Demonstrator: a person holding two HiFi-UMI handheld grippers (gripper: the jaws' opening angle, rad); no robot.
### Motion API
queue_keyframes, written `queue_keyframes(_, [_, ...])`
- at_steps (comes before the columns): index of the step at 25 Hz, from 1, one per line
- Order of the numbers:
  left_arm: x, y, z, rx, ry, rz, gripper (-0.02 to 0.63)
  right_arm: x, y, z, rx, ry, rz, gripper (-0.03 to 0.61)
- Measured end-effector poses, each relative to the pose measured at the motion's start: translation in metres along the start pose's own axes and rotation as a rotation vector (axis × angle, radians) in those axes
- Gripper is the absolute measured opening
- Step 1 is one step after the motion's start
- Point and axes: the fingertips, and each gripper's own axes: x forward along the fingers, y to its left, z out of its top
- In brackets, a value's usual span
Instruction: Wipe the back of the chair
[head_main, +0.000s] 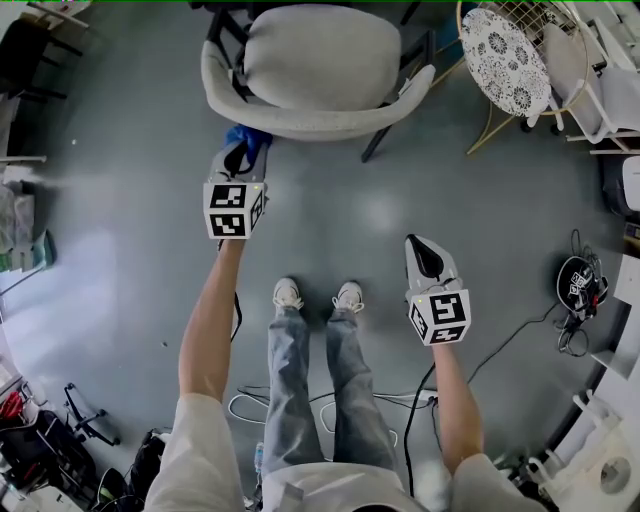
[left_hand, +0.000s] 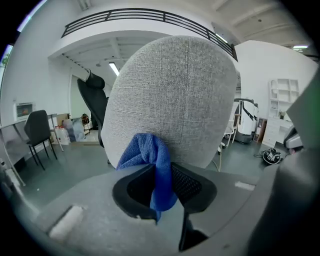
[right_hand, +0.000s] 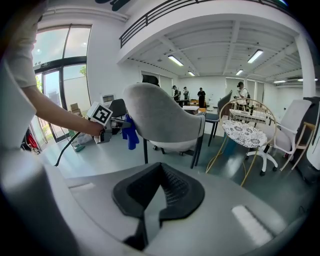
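Left gripper (left_hand: 161, 186) clamped on blue cloth (left_hand: 149, 156), cloth touching grey fabric chair back (left_hand: 175, 95). Right gripper (right_hand: 156, 192) closed, empty, low, well apart from chair. Glossy grey floor (head_main: 130, 250). Gold wire-frame chair (head_main: 505, 45) beside. Open white-walled room.

Chair (head_main: 320, 62) from overhead and behind

I stand on a smooth grey polished floor (head_main: 130, 250) that is glossy enough to show pale glare. A grey fabric tub chair on dark legs (head_main: 320, 60) stands on it ahead of me. A gold wire chair with a white lace-patterned seat (head_main: 505, 50) stands near its right side. My white sneakers (head_main: 288, 294) are planted side by side, well short of the chairs. Thin black cables (head_main: 500, 345) trail across the floor on my right.
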Motion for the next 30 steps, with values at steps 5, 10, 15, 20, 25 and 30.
queue_keyframes(5, [-0.002, -0.028, 0.001, -0.009, -0.014, -0.028, 0.091, -0.005, -0.004, -0.002, 0.005, -0.003, -0.003, 0.002])
queue_keyframes(10, [0.002, -0.068, 0.005, -0.013, -0.023, -0.082, 0.091, -0.011, -0.014, -0.007, 0.010, -0.003, -0.009, 0.002])
queue_keyframes(15, [0.006, -0.100, 0.008, -0.049, -0.041, -0.100, 0.090, -0.018, -0.022, -0.013, 0.013, -0.005, -0.016, 0.002])
queue_keyframes(20, [0.016, -0.132, 0.015, -0.067, -0.047, -0.122, 0.091, -0.025, -0.034, -0.018, 0.026, -0.008, -0.028, 0.002])
queue_keyframes(25, [0.030, -0.156, 0.019, -0.093, -0.042, -0.137, 0.089, -0.030, -0.046, -0.022, 0.044, -0.010, -0.041, 0.002])
queue_keyframes(30, [0.044, -0.178, 0.026, -0.102, -0.036, -0.156, 0.089, -0.034, -0.055, -0.027, 0.062, -0.009, -0.055, 0.002])
